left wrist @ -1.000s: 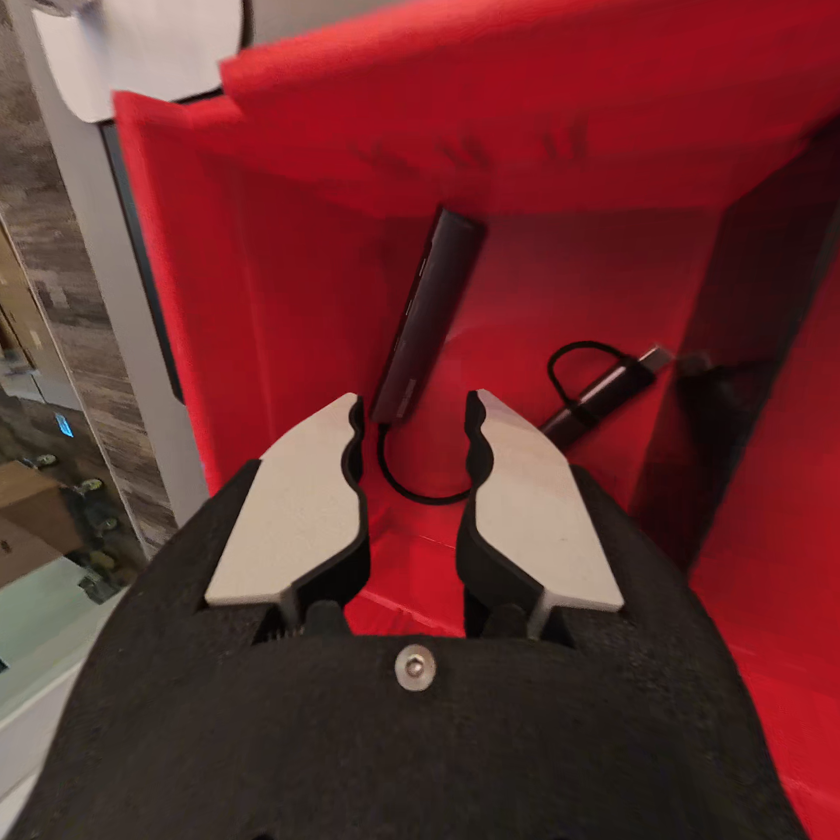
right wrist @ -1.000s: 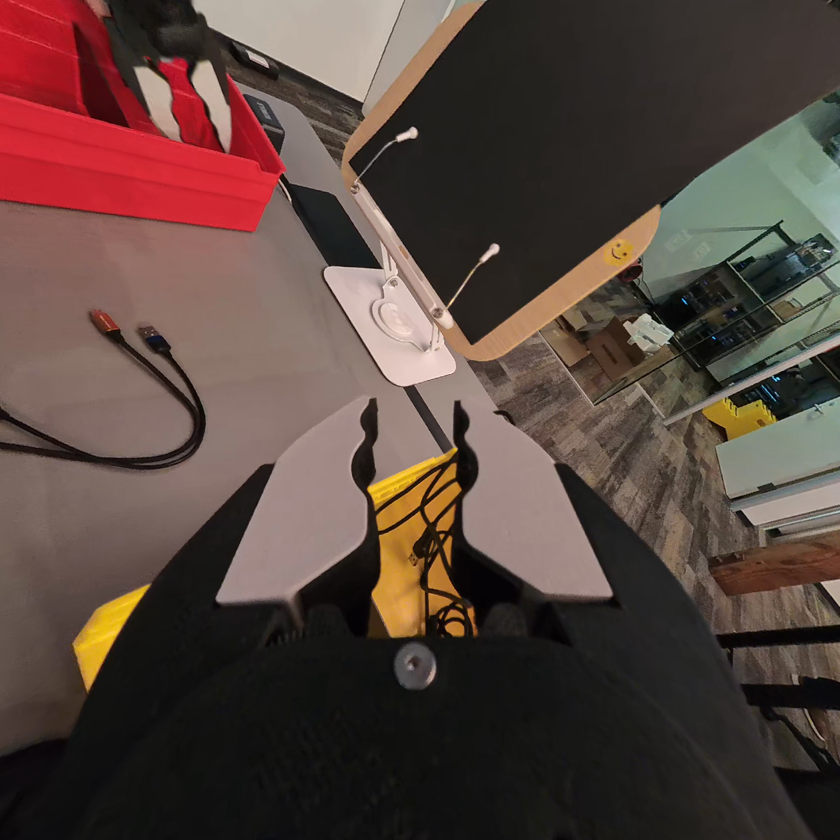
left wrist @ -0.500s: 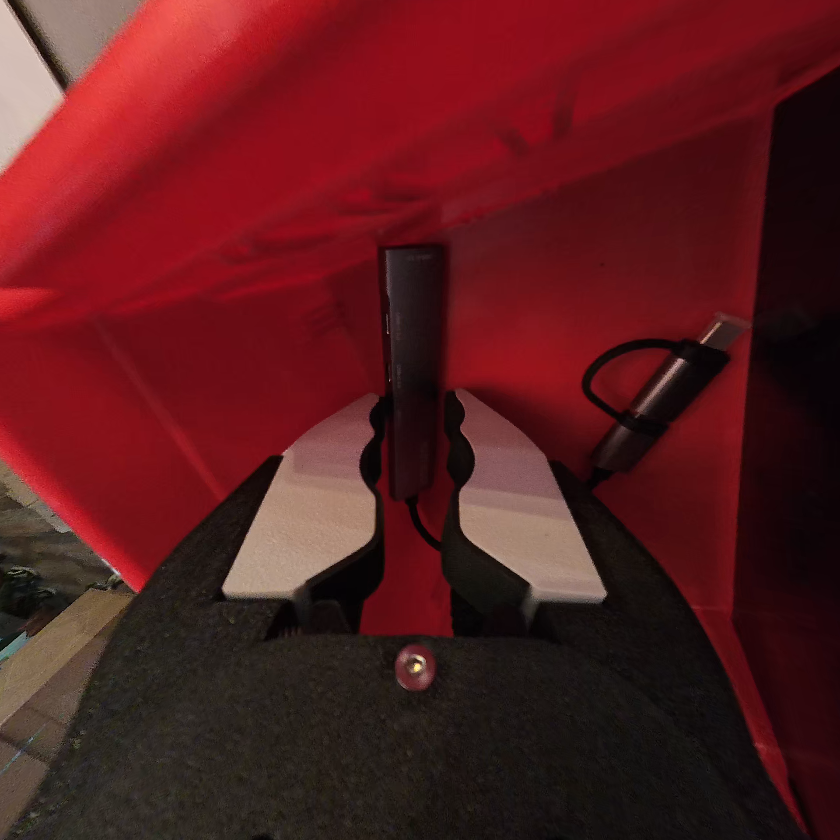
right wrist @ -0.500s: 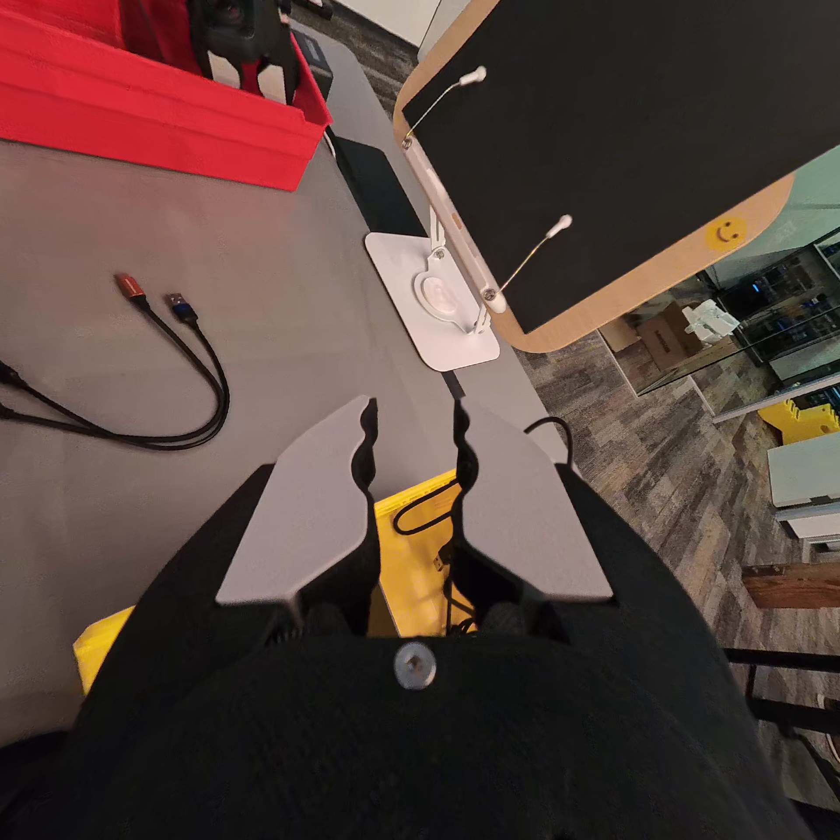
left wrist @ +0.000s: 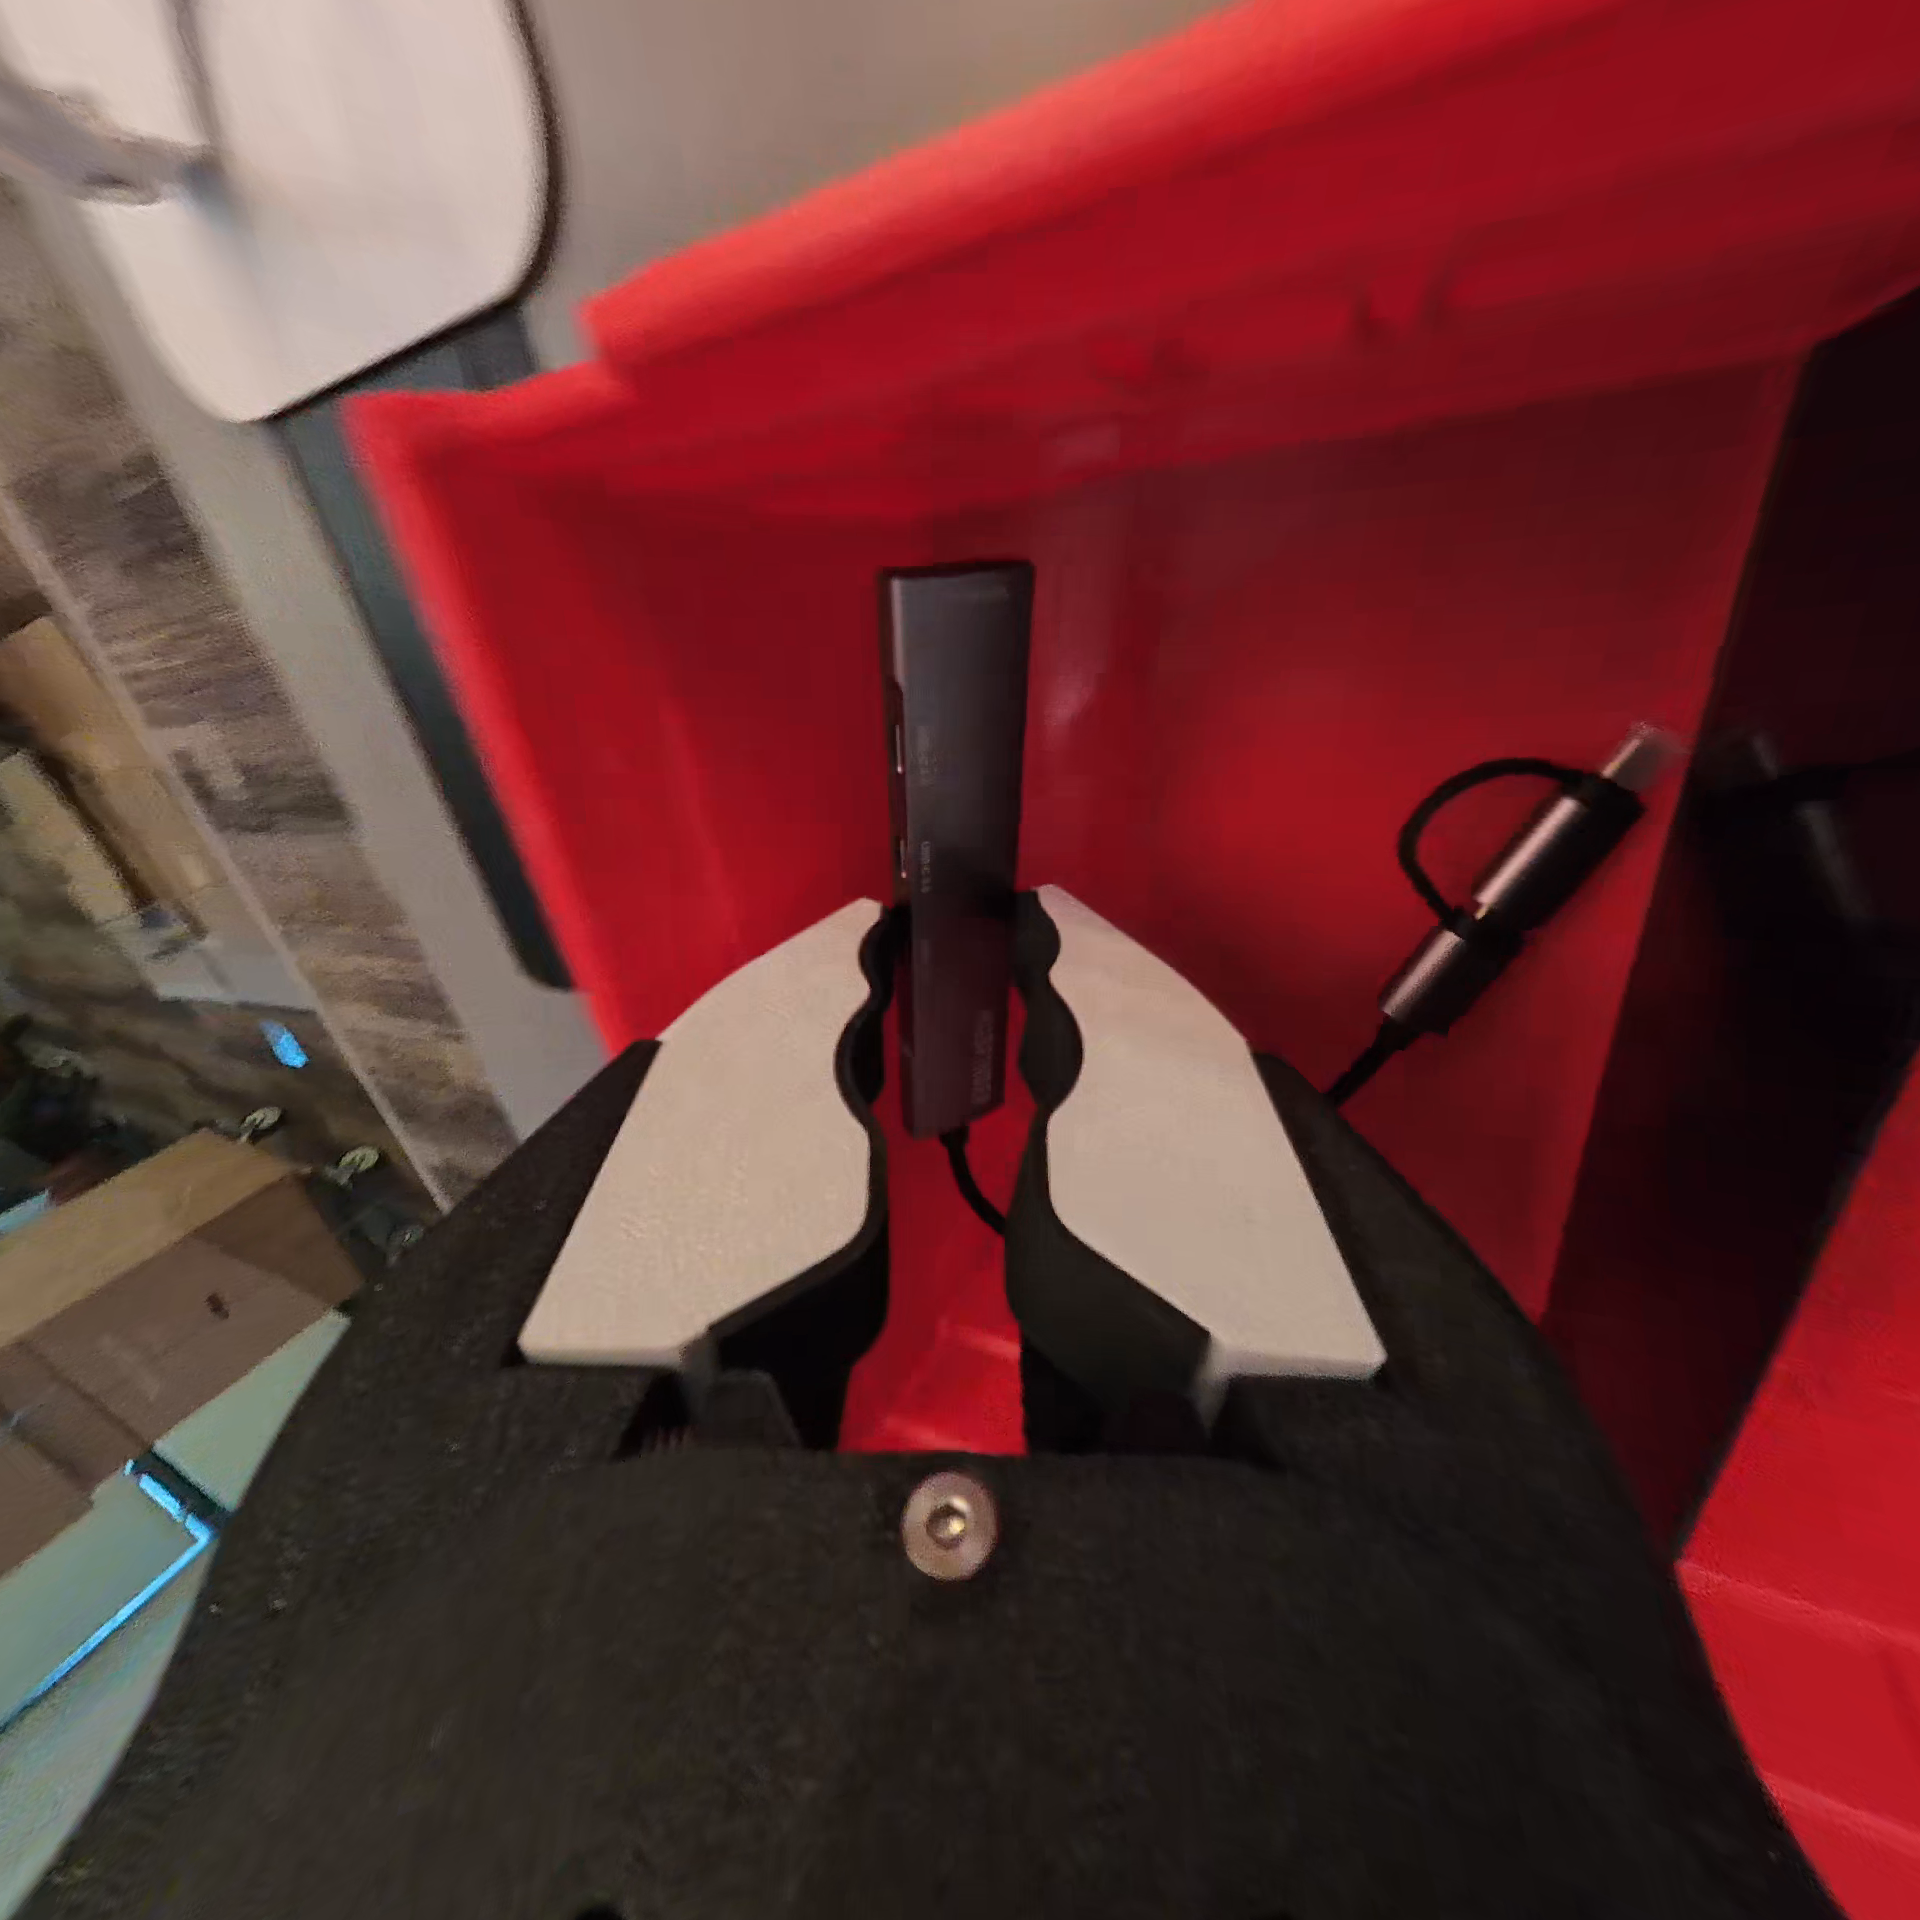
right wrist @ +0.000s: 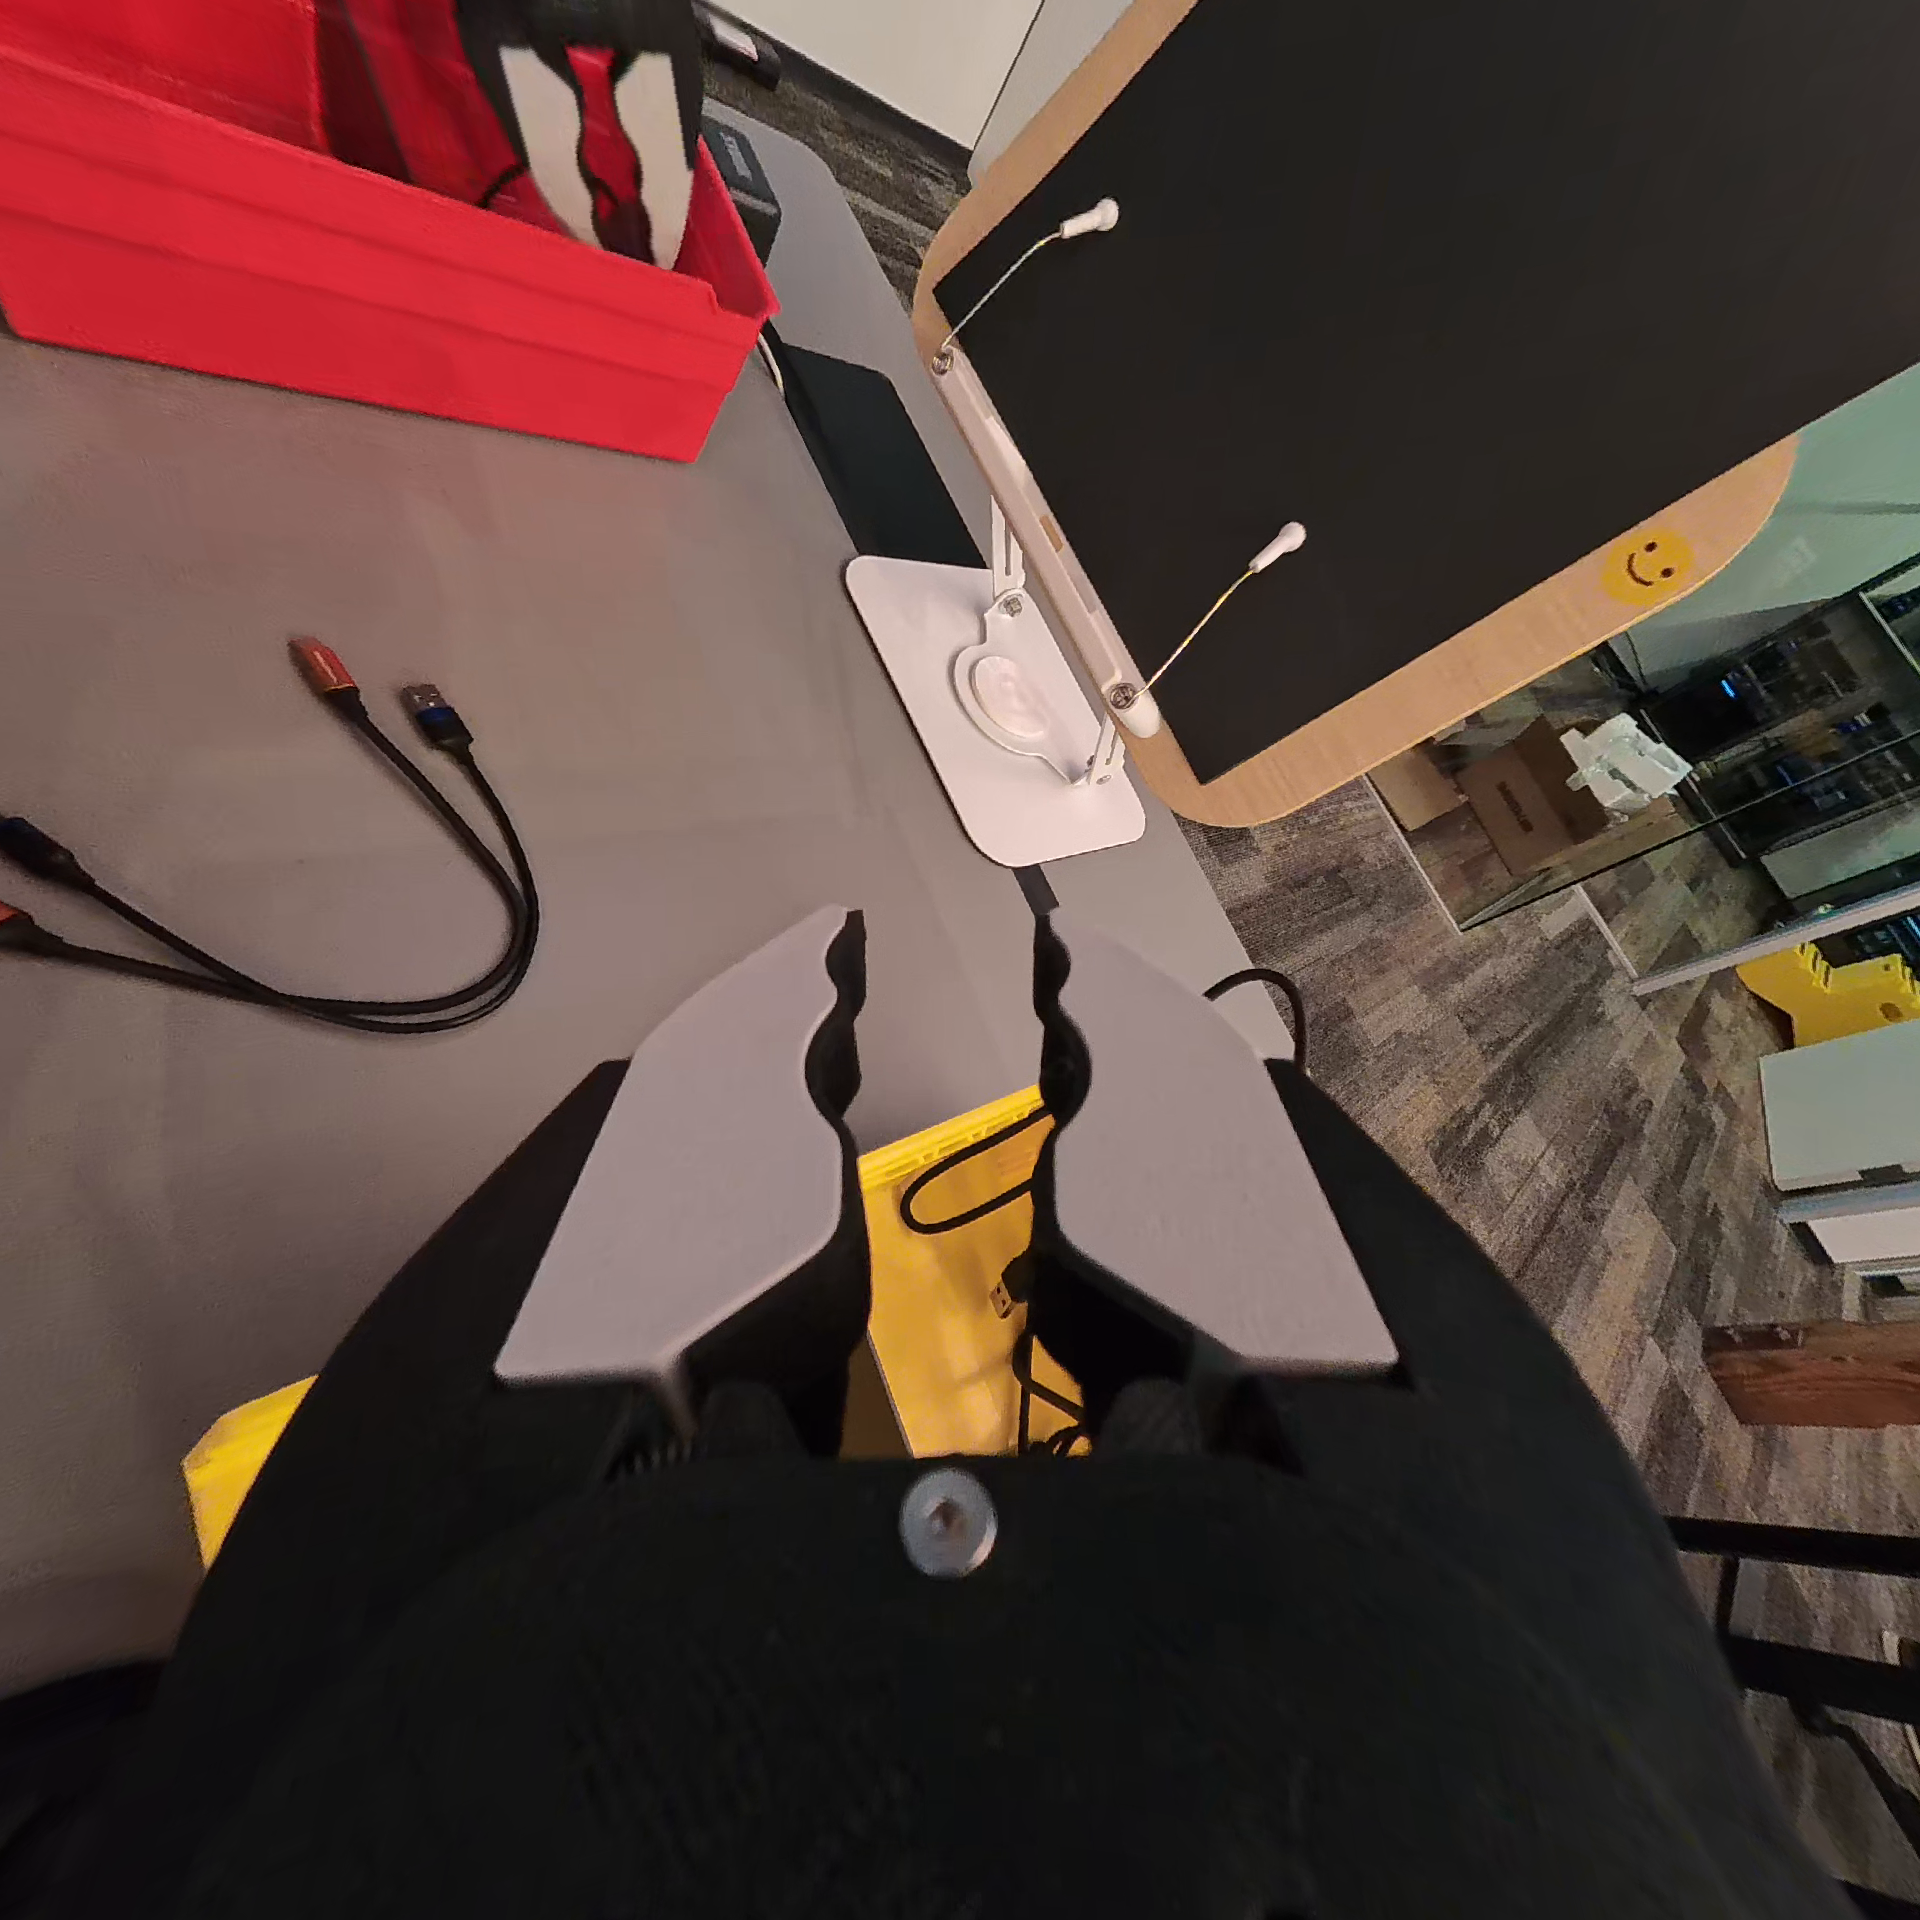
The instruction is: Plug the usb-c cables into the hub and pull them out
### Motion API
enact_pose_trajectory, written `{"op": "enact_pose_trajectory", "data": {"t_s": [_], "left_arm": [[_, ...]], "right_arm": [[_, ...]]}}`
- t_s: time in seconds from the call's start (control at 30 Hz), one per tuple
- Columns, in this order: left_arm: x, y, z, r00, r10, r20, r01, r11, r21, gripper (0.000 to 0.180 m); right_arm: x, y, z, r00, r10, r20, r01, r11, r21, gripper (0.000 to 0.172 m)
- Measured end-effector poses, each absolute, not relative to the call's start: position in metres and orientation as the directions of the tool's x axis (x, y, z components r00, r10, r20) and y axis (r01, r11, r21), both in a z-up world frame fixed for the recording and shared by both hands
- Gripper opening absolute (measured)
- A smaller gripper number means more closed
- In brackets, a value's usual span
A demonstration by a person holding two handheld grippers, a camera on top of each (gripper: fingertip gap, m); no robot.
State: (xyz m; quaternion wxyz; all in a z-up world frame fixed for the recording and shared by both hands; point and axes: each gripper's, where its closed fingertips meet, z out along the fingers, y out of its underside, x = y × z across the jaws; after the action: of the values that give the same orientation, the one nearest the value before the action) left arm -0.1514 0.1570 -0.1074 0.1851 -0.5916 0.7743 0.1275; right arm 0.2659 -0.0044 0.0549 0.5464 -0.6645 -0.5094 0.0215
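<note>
Inside a red bin (left wrist: 1351,436), the left gripper (left wrist: 956,914) pinches a dark grey USB hub (left wrist: 956,727) between its two pale fingers (left wrist: 748,1122), their black pads pressed against the hub's long sides near its lower end. The slim hub stands upright along the fingers, its far end toward the bin's back wall, and a thin black lead (left wrist: 971,1184) trails from its near end down between the fingers. To the right in the same compartment, a grey plug with a looped adapter (left wrist: 1496,894) leans tilted against a dark divider.

Across the grey table (right wrist: 623,623), the right gripper (right wrist: 945,935) hovers with its fingers (right wrist: 727,1143) spread apart and nothing between them, above a yellow bin (right wrist: 956,1299) that holds coiled black cables. Two more cables lie loose on the table to the left, one with a red plug (right wrist: 322,665) and one with a blue plug (right wrist: 436,712) just beside it, well apart from the red bin. A white stand base (right wrist: 935,644) carries a black board (right wrist: 1403,312) at the table's right edge.
</note>
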Motion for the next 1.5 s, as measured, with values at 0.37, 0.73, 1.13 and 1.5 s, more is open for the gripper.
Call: {"op": "enact_pose_trajectory", "data": {"t_s": [0.37,0.73,1.13,1.5], "left_arm": [[-0.156,0.144,0.059,0.022,-0.512,-0.859,-0.988,0.122,-0.098,0.021],[-0.099,0.057,0.170,0.242,-0.291,-0.926,-0.966,0.013,-0.257,0.021],[0.019,-0.003,0.144,0.393,-0.302,-0.868,-0.902,0.057,-0.428,0.021],[0.052,-0.023,0.133,0.462,-0.329,-0.824,-0.859,0.067,-0.508,0.021]], "right_arm": [[0.223,-0.003,0.059,0.445,0.706,0.550,0.634,0.185,-0.751,0.031],[0.162,-0.028,0.084,0.411,0.714,0.566,0.532,0.316,-0.785,0.031],[0.141,-0.038,0.105,0.439,0.748,0.497,0.367,0.356,-0.859,0.032],[0.151,-0.034,0.115,0.472,0.750,0.463,0.307,0.352,-0.884,0.032]]}}
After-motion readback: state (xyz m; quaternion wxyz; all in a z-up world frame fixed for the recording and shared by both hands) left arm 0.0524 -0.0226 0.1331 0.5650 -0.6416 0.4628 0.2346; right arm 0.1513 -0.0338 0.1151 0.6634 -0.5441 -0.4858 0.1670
